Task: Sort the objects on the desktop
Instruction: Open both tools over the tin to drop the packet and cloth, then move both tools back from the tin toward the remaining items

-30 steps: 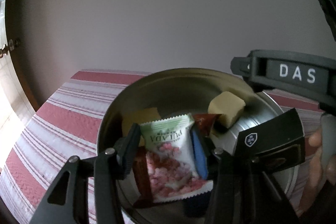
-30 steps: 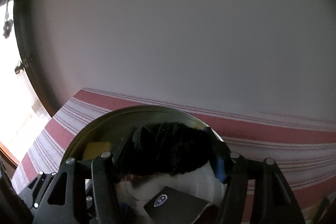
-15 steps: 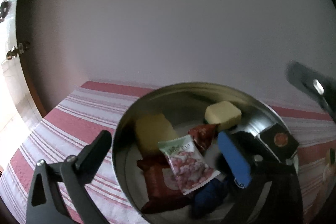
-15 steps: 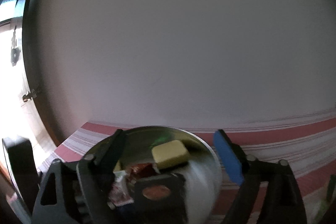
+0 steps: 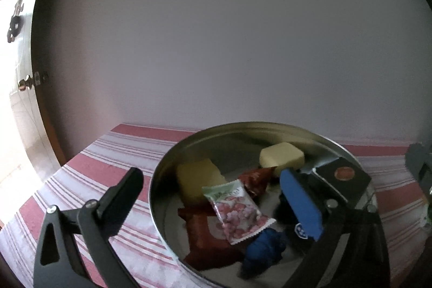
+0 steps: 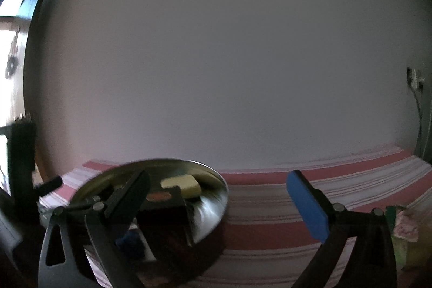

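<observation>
Both grippers empty, jaws spread, over the striped table.
Leftover snack packet lay near table's right edge, just right of right gripper; left gripper hung over the tin instead.

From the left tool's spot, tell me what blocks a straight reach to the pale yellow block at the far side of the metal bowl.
The left tool is open above the metal bowl. Before the far yellow block lie the pink-and-green snack packet and a red wrapper; nothing covers it.
</observation>
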{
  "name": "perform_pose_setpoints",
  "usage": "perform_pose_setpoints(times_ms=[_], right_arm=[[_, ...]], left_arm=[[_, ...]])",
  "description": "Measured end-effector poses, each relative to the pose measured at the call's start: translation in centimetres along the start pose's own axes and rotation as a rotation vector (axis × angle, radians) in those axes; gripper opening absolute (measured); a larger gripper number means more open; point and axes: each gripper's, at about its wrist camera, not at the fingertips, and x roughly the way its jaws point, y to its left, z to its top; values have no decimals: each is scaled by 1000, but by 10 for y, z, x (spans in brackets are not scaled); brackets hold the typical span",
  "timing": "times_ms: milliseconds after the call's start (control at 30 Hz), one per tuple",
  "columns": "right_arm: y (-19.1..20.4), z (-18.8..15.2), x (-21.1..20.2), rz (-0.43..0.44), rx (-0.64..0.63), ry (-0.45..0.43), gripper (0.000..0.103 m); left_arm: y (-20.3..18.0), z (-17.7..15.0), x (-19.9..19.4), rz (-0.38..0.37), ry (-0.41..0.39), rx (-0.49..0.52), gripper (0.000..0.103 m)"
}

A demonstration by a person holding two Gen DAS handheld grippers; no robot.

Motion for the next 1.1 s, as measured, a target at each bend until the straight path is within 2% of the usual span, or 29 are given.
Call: perform_pose_setpoints(times_ms=[100,167,267,400,567,933,1100], right_arm=[[-6,-4,-6,2,-10,11,103],[-11,-6,-9,-2,-3,24,103],[-14,-10,-10,-8,-10,42,102],[-15,-16,-10,-9,-31,81,102],[-21,-20,-18,6,-6,53,102],[-50,-21,-52,-67,-40,57,102],[-65,-22,-63,-94,-73,51,102]], left_arm=[[-1,-1,-5,-11,-21,-4,103],[-5,-3,-9,9,-37,15,103],[-10,-5,-12,8,-33,39,103],[-11,-8,-24,-1,-61,24,103],[-15,-11,-35,6,-88,23,103],[-47,-19,-59,-54,-89,102,103],[-60,-23,-69,-97,-76,100,103]])
